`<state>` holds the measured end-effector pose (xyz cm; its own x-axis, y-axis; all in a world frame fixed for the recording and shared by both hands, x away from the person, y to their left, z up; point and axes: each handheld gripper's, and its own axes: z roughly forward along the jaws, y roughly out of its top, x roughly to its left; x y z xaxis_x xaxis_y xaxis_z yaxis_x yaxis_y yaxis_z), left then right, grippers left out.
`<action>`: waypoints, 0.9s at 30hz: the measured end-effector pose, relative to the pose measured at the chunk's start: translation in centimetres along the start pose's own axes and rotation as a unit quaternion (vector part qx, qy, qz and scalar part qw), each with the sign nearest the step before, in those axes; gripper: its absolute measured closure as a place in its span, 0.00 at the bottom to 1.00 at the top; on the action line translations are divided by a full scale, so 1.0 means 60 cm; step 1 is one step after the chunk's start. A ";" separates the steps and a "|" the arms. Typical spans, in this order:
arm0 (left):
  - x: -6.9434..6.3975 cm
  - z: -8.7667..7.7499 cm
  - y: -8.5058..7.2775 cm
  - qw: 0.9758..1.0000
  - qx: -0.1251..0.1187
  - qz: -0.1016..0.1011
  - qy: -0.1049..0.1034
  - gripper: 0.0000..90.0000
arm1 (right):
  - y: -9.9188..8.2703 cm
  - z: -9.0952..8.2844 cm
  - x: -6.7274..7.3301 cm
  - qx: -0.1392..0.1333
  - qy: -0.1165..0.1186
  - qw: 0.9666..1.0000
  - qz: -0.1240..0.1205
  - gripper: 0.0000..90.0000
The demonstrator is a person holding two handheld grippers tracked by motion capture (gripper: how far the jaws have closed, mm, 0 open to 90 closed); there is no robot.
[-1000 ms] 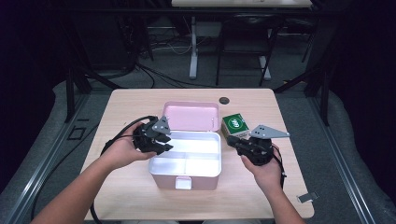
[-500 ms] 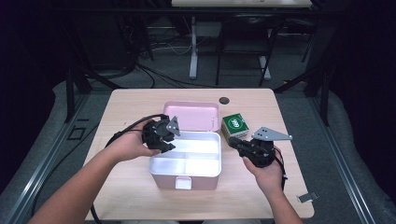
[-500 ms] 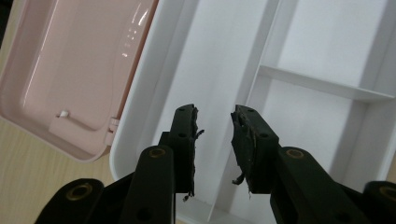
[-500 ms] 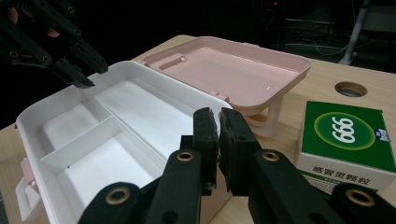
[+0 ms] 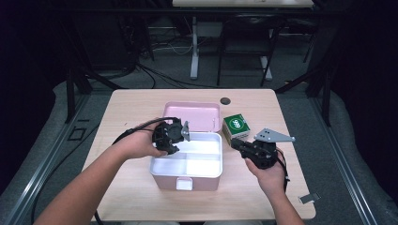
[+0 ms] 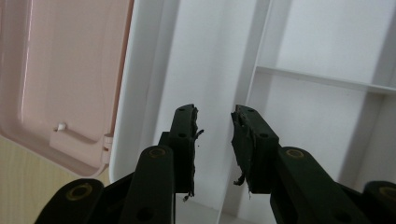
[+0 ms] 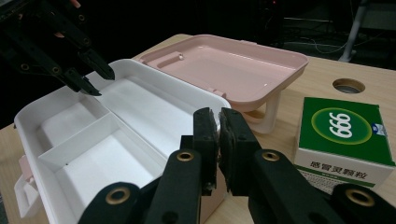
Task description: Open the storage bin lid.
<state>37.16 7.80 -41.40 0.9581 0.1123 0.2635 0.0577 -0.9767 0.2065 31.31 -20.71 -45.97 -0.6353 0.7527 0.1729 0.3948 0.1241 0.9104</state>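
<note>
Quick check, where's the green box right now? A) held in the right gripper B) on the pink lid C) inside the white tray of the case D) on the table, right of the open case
D: the green box sits on the table beside the open case, whose white tray is empty; the right gripper is shut on nothing.

Both forearms enter from the bottom of the high view. The left hand holds the left gripper left of centre, its fingers parted with a clear gap. The right hand holds the right gripper at centre right, its fingers pressed together, holding nothing.
</note>
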 end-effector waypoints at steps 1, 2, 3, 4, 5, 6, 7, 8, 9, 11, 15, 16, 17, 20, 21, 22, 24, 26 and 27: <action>-0.001 0.002 0.003 1.000 -0.002 0.001 -0.002 0.77 | 0.000 -0.001 0.000 0.003 -0.001 1.000 0.000 0.94; -0.001 0.002 0.003 1.000 -0.002 0.001 -0.002 0.78 | 0.000 -0.001 0.000 0.003 -0.001 1.000 0.000 0.94; -0.003 0.005 0.008 1.000 0.006 0.006 -0.008 0.78 | -0.001 -0.003 -0.001 0.007 -0.001 1.000 0.000 0.94; -0.003 0.005 0.008 1.000 0.006 0.006 -0.008 0.79 | -0.001 -0.003 -0.001 0.007 -0.001 1.000 0.000 0.94; -0.005 0.008 0.012 1.000 0.012 0.011 -0.012 0.79 | -0.002 -0.003 -0.002 0.004 -0.001 1.000 0.000 0.94; -0.006 0.008 0.015 1.000 0.011 0.011 -0.015 0.80 | -0.002 -0.004 -0.003 0.008 -0.001 1.000 0.000 0.94; -0.007 0.009 0.018 1.000 0.014 0.014 -0.017 0.80 | -0.003 -0.005 -0.003 0.009 -0.002 1.000 0.000 0.94; -0.009 0.011 0.020 1.000 0.016 0.018 -0.019 0.81 | -0.004 -0.004 -0.003 0.003 -0.002 1.000 0.005 0.94; -0.011 0.012 0.022 0.999 0.020 0.021 -0.021 0.82 | -0.005 -0.004 -0.004 0.003 -0.001 1.000 0.005 0.94; -0.015 0.017 0.027 0.999 0.027 0.026 -0.023 0.82 | -0.005 -0.006 -0.005 0.006 -0.004 1.000 0.003 0.94; -0.019 0.028 0.035 0.999 0.035 0.033 -0.026 0.84 | -0.007 -0.006 -0.007 0.003 -0.003 1.000 0.005 0.94; -0.020 0.030 0.037 0.998 0.038 0.035 -0.025 0.84 | -0.007 -0.006 -0.007 0.005 -0.003 1.000 0.005 0.94; -0.022 0.032 0.038 0.998 0.038 0.036 -0.026 0.85 | -0.007 -0.006 -0.007 0.007 -0.003 1.000 0.006 0.94; -0.025 0.035 0.042 0.998 0.040 0.039 -0.029 0.87 | -0.009 -0.006 -0.008 0.008 -0.003 1.000 0.006 0.94; -0.026 0.036 0.043 0.998 0.040 0.041 -0.031 0.89 | -0.010 -0.006 -0.009 0.008 -0.005 1.000 0.006 0.94; -0.027 0.038 0.043 0.998 0.040 0.042 -0.031 0.89 | -0.010 -0.005 -0.009 0.004 -0.003 1.000 0.008 0.94; -0.028 0.039 0.045 0.998 0.045 0.045 -0.028 0.91 | -0.011 -0.004 -0.009 0.005 -0.004 1.000 0.009 0.94; -0.028 0.040 0.045 0.998 0.044 0.047 -0.025 0.93 | -0.011 -0.005 -0.010 0.008 -0.004 1.000 0.009 0.94; -0.028 0.040 0.045 0.998 0.043 0.049 -0.024 0.94 | -0.012 -0.005 -0.010 0.008 -0.005 1.000 0.008 0.94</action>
<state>36.37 4.54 -43.54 0.9726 0.0092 0.2324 -0.0146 -0.9949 0.1001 31.22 -21.44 -46.61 -0.6218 0.7615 0.1830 0.4154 0.1227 0.9013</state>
